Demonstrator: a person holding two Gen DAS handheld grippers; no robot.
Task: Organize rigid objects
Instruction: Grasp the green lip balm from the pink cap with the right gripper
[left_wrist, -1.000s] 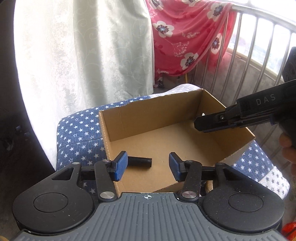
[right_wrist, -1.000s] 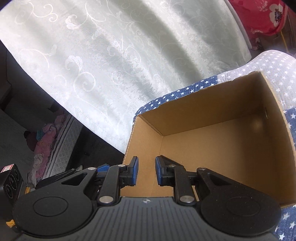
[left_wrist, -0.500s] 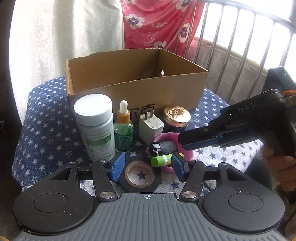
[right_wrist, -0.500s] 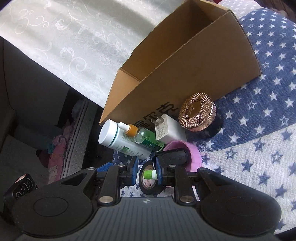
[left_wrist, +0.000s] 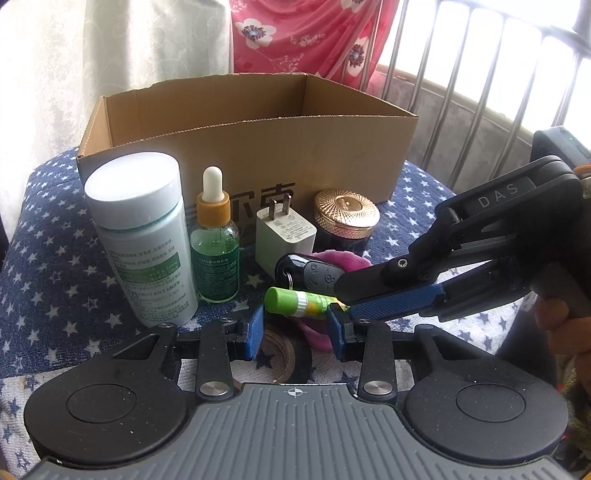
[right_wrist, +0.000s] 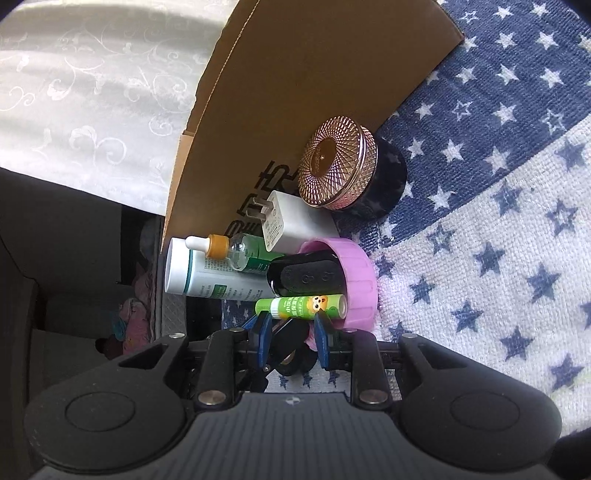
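Observation:
A green glue stick (left_wrist: 291, 301) lies on a pink lid (left_wrist: 343, 258) beside a black key fob (left_wrist: 306, 271), in front of a cardboard box (left_wrist: 258, 147). My left gripper (left_wrist: 297, 334) hangs low over a black tape roll (left_wrist: 282, 354). Its jaws are closing with the roll between them, and the right pad stands clear of it. My right gripper (left_wrist: 341, 299) reaches in from the right with its tips at the stick's end. In the right wrist view, the right gripper (right_wrist: 292, 332) sits just short of the glue stick (right_wrist: 303, 305), its jaws opening with nothing pressed between the pads.
A white pill bottle (left_wrist: 140, 236), a green dropper bottle (left_wrist: 214, 254), a white charger plug (left_wrist: 284, 236) and a gold-lidded jar (left_wrist: 347, 214) stand in a row against the box front. All rest on a star-patterned cloth (left_wrist: 55, 280). Metal railings (left_wrist: 461, 92) rise behind on the right.
Both grippers came down from over the open box to the objects in front of it. The left jaws narrowed around the tape roll. The right jaws widened a little near the glue stick.

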